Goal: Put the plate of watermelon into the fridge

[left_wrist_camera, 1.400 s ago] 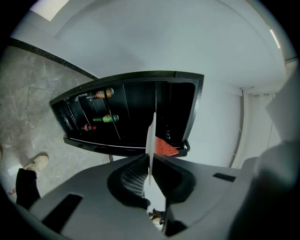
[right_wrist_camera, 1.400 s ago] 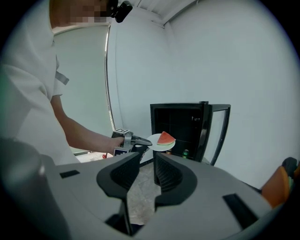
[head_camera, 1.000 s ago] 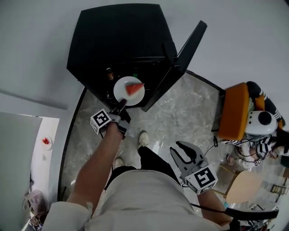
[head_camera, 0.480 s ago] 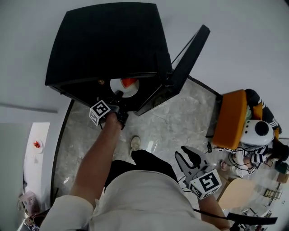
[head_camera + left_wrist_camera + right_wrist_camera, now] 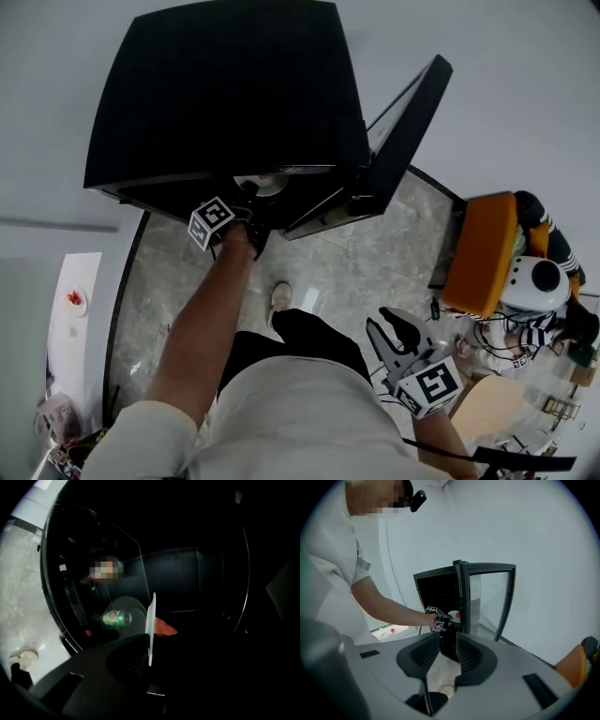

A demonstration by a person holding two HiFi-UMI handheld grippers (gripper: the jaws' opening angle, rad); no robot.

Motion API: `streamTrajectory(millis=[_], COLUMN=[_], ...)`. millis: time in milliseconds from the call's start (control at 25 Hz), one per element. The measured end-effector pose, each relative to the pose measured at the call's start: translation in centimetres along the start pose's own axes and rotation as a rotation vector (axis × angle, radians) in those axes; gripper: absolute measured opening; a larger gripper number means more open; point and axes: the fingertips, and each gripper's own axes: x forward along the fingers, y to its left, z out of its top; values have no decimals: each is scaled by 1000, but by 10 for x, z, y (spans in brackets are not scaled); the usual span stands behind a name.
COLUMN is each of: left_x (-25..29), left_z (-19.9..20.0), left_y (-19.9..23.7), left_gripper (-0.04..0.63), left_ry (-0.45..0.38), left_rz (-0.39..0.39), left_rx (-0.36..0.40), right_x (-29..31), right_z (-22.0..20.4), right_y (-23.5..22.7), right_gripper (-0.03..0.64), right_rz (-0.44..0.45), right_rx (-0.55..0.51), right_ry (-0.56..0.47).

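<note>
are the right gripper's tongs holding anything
No, the right gripper has its tongs apart with nothing between them.

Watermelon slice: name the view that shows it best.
Left gripper view: the red watermelon slice lies close, on the plate seen edge-on in the left gripper. In the head view the fridge top hides nearly all of it. The right gripper view shows only a distant red speck.
</note>
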Motion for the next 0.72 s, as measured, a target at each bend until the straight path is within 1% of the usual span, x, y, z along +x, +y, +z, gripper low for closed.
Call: streamTrajectory(millis=[200, 440, 520, 640, 720], left_x=[1, -1, 0, -1, -1], left_z=[1, 1, 1, 1, 2], left_y=[9, 18, 19, 22, 21], left_gripper=[25, 26, 28, 50, 57], left_ry=[8, 24, 41, 57, 56], left_rz=[54, 170, 219, 298, 330], left_rx=[14, 68, 95, 148, 179], right_x=[6, 9, 10, 12, 12], right_z=[1, 3, 2, 2, 2], right_y=[1, 6, 7, 10, 13], right_gripper=[117, 117, 117, 117, 117], right_rz=[10, 17, 16, 18, 19], right_rx=[6, 9, 9, 7, 5], right_ry=[8, 11, 14, 19, 18])
